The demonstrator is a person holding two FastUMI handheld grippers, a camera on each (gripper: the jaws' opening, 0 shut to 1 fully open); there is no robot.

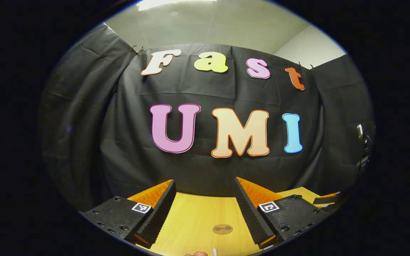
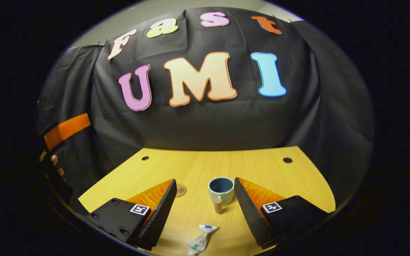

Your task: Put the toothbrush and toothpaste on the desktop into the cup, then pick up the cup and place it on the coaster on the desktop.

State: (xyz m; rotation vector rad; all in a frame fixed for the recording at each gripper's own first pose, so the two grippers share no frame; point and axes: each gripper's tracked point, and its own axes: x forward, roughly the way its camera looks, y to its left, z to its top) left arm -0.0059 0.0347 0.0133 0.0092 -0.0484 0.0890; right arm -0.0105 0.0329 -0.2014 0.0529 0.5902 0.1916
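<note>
Backdrop: black cloth (image 2: pixel 205 121) hangs behind a yellow wooden worktop (image 2: pixel 262 167); a pale ceiling (image 1: pixel 219 25) shows above the cloth in the left gripper view.
Worktop: light wood grain, with two small dark round holes near its far edge, one at the left (image 2: pixel 145 158) and one at the right (image 2: pixel 287 160).
Cup: a pale green cup (image 2: pixel 221 190) with a darker inside stands upright near the middle of the worktop, just inside the right-hand finger of the right tongs as that view frames it.
Toothpaste: a small crumpled tube (image 2: pixel 200 241) with a white cap end and a blue band lies flat on the near part of the worktop, in front of the cup and apart from it.
Brown piece: a short brown cylinder-like thing (image 2: pixel 218 205) stands just in front of the cup; whether it belongs to the toothbrush I cannot tell.
Coaster: a flat round brownish disc (image 2: pixel 180 190) lies on the worktop left of the cup, partly behind a finger of the right tongs; in the left gripper view a similar disc (image 1: pixel 222 229) lies between the fingers of the left tongs.
Left tongs (image 1: pixel 205 213): fingers spread wide, nothing between them, above the worktop.
Right tongs (image 2: pixel 205 213): fingers spread wide, gripping nothing, facing the cup and tube.
Other gripper: at the far left of the right gripper view, an orange and black tool (image 2: pixel 62 131) is held by a hand (image 2: pixel 56 166).
</note>
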